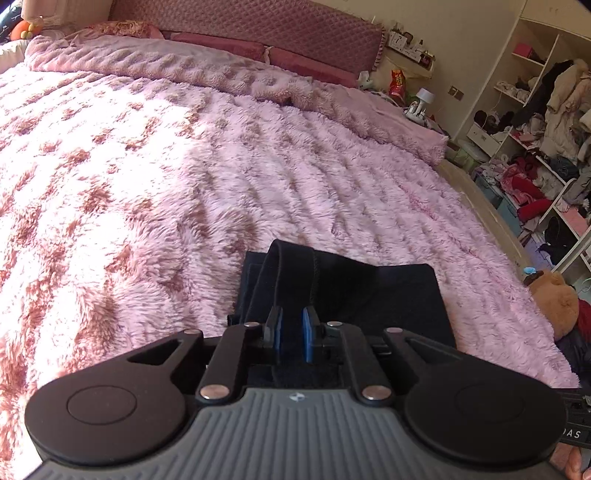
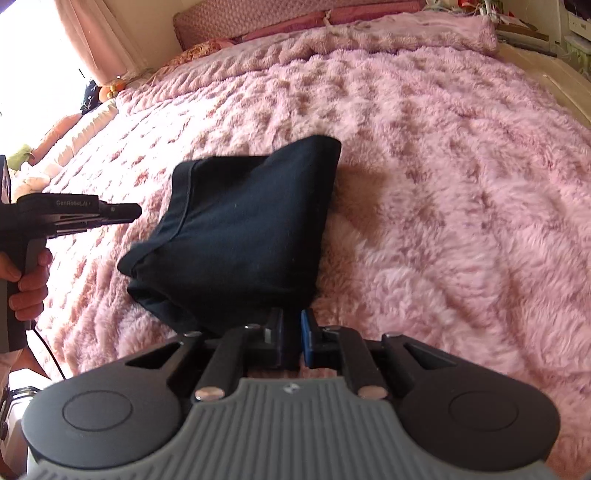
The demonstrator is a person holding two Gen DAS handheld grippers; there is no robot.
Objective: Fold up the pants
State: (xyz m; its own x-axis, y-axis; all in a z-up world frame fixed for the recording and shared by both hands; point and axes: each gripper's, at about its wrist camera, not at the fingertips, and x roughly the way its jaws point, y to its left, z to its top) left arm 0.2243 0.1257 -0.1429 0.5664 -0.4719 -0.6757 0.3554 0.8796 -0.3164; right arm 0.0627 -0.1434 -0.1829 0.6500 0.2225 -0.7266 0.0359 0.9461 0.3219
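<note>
Dark navy pants point(image 2: 243, 236) lie folded into a thick bundle on the pink fluffy bedspread point(image 2: 443, 184). My right gripper point(image 2: 291, 325) is at the bundle's near edge, and dark cloth fills the narrow gap between its blue pads, so it is shut on the pants. In the right wrist view my left gripper point(image 2: 138, 211) sits to the left of the bundle, with a strip of bedspread between its tip and the cloth. In its own view the left gripper point(image 1: 291, 321) stands slightly open just short of the pants point(image 1: 369, 295), whose waistband fold point(image 1: 288, 266) rises ahead of the fingers.
The bedspread point(image 1: 147, 166) stretches far and left to pillows and a quilted headboard point(image 1: 277, 26). A brown teddy bear point(image 1: 554, 299) sits at the bed's right edge. Cluttered open shelves point(image 1: 535, 122) stand beyond it. A hand point(image 2: 29, 280) holds the left gripper's handle.
</note>
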